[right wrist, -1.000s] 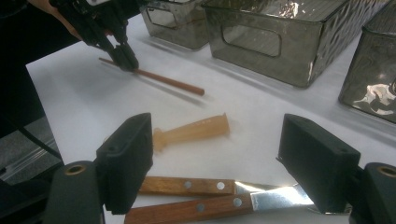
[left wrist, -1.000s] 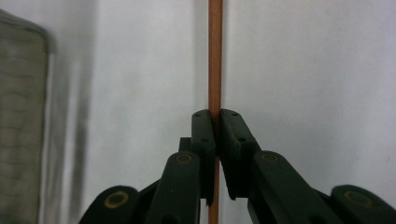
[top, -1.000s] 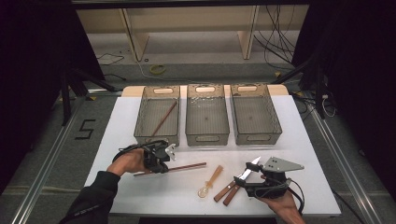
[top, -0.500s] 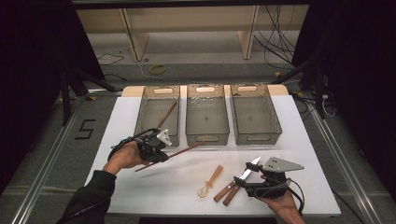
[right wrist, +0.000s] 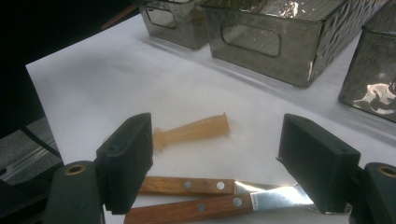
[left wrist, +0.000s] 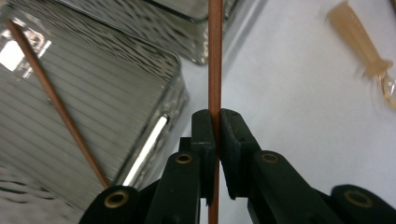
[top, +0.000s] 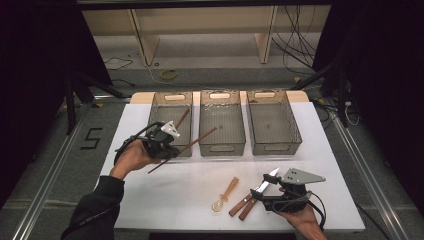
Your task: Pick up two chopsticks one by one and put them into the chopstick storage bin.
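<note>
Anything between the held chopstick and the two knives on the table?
High view: the plastic spoon lies between chopstick and knives; otherwise bare white table.

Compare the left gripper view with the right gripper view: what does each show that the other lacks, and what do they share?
Left gripper view alone: the left gripper shut on a chopstick, and a second chopstick lying in a bin.

Right gripper view alone: the right gripper open over two wooden-handled knives, its jaws standing to either side of them.

Both: the white table, the clear bins, and the translucent spoon.
</note>
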